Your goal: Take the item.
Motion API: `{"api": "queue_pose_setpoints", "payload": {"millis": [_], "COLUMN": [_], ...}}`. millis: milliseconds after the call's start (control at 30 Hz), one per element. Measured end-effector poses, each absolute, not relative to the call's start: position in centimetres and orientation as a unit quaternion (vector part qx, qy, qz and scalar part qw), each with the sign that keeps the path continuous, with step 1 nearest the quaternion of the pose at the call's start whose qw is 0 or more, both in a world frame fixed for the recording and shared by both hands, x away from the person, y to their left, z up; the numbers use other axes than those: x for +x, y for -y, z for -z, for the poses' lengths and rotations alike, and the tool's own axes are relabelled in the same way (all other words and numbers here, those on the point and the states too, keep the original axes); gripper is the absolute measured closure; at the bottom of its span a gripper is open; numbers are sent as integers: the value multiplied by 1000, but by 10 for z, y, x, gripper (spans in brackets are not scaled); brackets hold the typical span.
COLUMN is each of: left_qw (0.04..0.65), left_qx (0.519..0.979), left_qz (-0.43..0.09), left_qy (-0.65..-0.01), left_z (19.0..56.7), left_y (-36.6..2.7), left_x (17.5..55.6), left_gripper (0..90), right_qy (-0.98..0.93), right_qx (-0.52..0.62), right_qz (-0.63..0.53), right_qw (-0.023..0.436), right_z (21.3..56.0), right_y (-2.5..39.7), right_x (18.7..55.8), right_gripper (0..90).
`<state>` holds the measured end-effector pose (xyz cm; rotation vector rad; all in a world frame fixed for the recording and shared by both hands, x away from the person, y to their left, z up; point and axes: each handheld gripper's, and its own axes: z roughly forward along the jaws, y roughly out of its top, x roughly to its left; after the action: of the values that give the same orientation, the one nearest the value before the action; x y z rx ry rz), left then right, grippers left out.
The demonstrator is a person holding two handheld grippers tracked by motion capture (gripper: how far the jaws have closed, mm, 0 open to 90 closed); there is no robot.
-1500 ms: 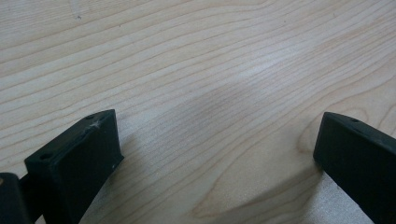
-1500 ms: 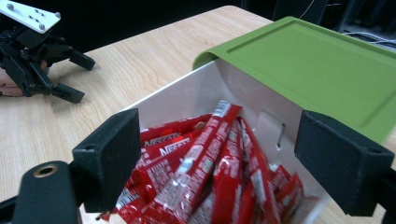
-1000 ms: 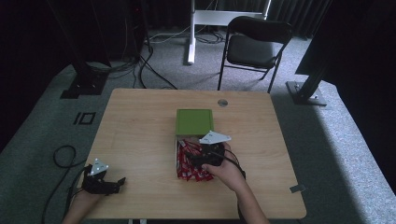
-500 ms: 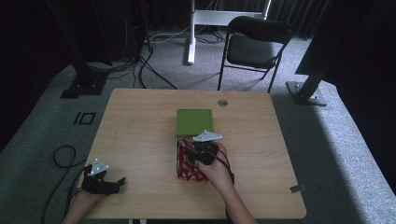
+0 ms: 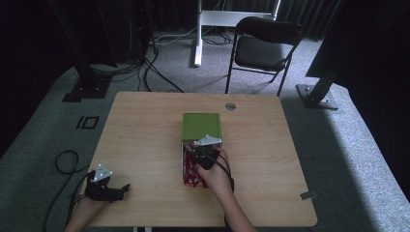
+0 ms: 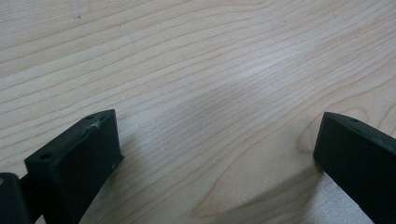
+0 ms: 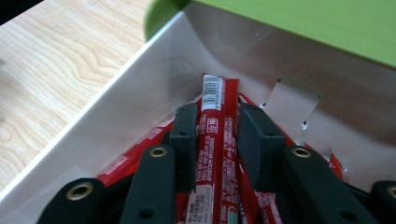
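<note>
My right claw [image 7: 215,140] is down in the white box [image 7: 116,98] under its green lid [image 7: 299,23], pinching 1 red stick packet [image 7: 211,140] to lift it clear, while my left claw [image 6: 219,154] waits spread over bare table [image 6: 196,56].

1. Left gripper [image 5: 104,186] low at the near left tabletop edge, jaws spread wide, nothing between them.
2. Right gripper [image 7: 215,135] reaching forward mid-tabletop, jaws pinched on a red stick [image 7: 212,140], forearm angled from below.
</note>
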<state>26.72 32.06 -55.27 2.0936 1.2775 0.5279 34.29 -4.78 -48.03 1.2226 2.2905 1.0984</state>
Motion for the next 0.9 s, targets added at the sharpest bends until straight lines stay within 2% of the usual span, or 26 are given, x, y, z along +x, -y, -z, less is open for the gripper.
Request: {"api": "queue_pose_setpoints", "payload": {"millis": [300, 367, 400, 467, 900], "left_qw": [311, 311, 311, 311, 312], "left_qx": [793, 793, 793, 793, 792], "left_qz": [-200, -200, -200, -200, -200], "left_qy": [-484, -484, -484, -484, -485], "left_z": [553, 553, 553, 553, 553], "left_y": [-321, -321, -321, -321, -320], "left_x": [267, 267, 267, 267, 267], "left_gripper": [14, 14, 14, 14, 14], "right_qy": [-800, -800, -802, -802, -800], "right_qx": [442, 443, 439, 438, 428], "right_qz": [-375, -374, -370, -372, -397], "right_qw": [155, 155, 162, 162, 140], "right_z": [485, 485, 485, 484, 472], "right_y": [47, 47, 47, 48, 57], "right_x": [348, 349, 349, 348, 335], "right_gripper": [686, 716, 777, 829, 840]}}
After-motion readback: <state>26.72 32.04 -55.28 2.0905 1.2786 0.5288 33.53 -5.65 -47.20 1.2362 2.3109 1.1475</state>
